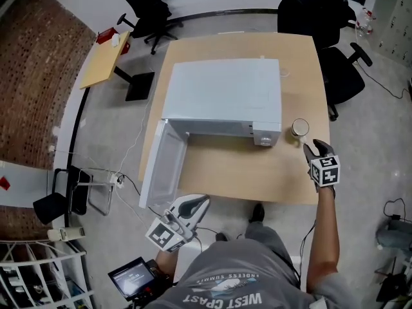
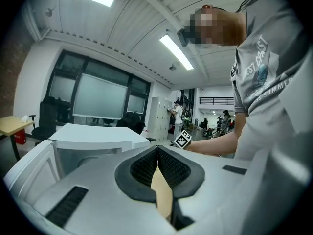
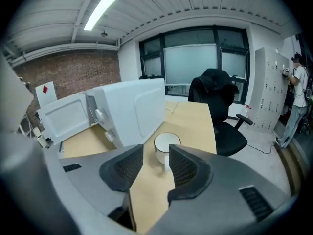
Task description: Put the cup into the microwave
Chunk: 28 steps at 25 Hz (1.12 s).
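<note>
cup (image 3: 167, 143): base behind right tongs (image 3: 155, 153) | microwave (image 1: 222, 98): cavity hidden, head view

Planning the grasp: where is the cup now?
In the head view the cup stands at the right of the table, just right of the microwave, close ahead of the right gripper.

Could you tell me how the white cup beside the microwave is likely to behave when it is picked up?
The cup looks like glazed ceramic: probably rigid, fairly heavy for its size and breakable if dropped. Its smooth, round wall may slip in the open right hand-held gripper. Standing upright and squat, it would likely slide rather than tip if nudged.
</note>
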Each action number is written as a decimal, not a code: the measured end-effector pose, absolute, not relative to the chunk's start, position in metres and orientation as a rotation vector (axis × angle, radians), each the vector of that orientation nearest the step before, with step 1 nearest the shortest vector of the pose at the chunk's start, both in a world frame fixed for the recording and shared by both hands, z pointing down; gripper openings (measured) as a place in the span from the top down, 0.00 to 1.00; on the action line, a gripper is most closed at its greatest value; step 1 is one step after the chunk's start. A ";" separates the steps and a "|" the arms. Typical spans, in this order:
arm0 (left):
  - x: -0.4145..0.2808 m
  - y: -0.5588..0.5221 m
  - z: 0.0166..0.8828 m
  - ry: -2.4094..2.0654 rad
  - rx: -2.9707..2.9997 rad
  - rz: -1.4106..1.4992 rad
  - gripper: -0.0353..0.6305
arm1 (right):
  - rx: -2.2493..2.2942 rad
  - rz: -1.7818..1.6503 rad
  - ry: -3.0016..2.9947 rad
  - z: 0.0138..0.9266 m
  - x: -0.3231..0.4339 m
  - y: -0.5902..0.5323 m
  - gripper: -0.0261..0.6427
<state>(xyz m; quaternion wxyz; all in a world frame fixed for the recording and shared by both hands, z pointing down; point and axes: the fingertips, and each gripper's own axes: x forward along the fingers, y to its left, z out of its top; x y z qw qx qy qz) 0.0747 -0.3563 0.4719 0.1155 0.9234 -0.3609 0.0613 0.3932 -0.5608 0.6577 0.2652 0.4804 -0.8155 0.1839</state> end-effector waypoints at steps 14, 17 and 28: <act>0.080 -0.370 0.489 -1.119 2.619 0.243 0.92 | 1.205 0.530 -2.091 0.781 0.402 -0.612 0.75; 0.078 -0.367 0.488 -1.134 2.608 0.237 0.91 | 1.244 0.482 -2.091 0.776 0.403 -0.611 0.85; 0.070 -0.345 0.484 -1.139 2.648 0.197 0.92 | 1.281 0.442 -2.212 0.724 0.383 -0.566 0.86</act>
